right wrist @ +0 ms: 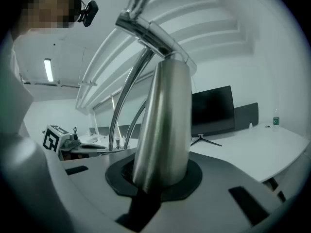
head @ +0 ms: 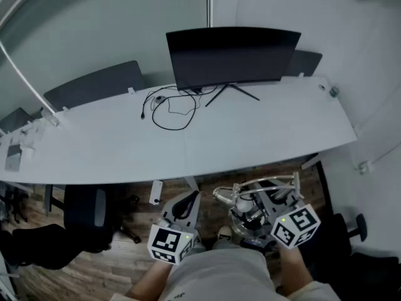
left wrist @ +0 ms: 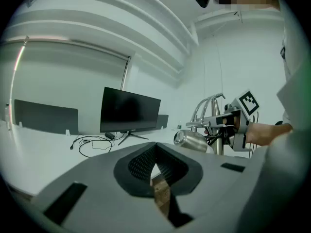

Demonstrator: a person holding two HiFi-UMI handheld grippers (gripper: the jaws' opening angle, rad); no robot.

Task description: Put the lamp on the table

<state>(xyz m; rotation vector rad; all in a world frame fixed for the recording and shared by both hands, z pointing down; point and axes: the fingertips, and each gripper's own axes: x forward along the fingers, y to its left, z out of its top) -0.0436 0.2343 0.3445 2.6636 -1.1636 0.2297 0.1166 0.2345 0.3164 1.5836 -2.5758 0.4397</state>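
The lamp [head: 250,196] is brushed metal with curved arms and a cylindrical head. It hangs low in front of the white table [head: 250,137], below its near edge. My right gripper [head: 254,215] is shut on it. In the right gripper view a thick silver part of the lamp [right wrist: 163,125] stands clamped between the jaws of the right gripper [right wrist: 158,178]. My left gripper [head: 183,207] sits beside it to the left, shut with nothing held. The left gripper view shows the left gripper [left wrist: 155,166] closed and the lamp [left wrist: 190,141] off to the right.
On the table stand a black monitor [head: 232,55] and a looped black cable [head: 169,108]. A small bottle [head: 334,91] sits at the far right end. A black chair [head: 81,212] is under the table at left, above wooden floor.
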